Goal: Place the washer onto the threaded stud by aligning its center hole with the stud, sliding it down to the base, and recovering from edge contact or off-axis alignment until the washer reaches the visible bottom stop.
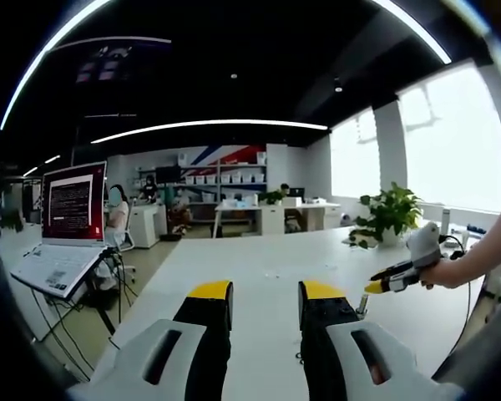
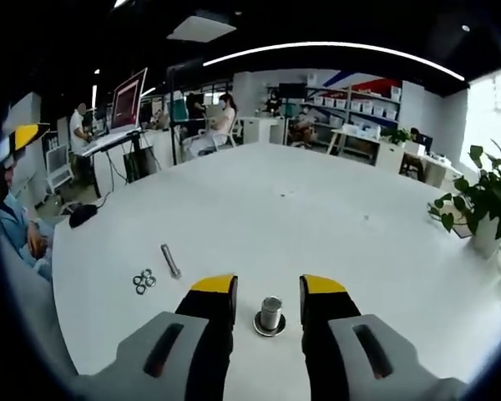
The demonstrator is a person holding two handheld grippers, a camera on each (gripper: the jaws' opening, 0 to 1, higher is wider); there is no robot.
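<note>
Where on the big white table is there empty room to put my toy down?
Lots of room in the middle of the table, between the potted plant and the far edge. It is crowded close in: the stud with its washer stands between the right gripper fingers, with a bolt and small nuts nearby.

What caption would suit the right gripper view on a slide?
Open yellow-tipped tongs straddle an upright metal threaded stud with a flat silver washer around its base on the white table.
</note>
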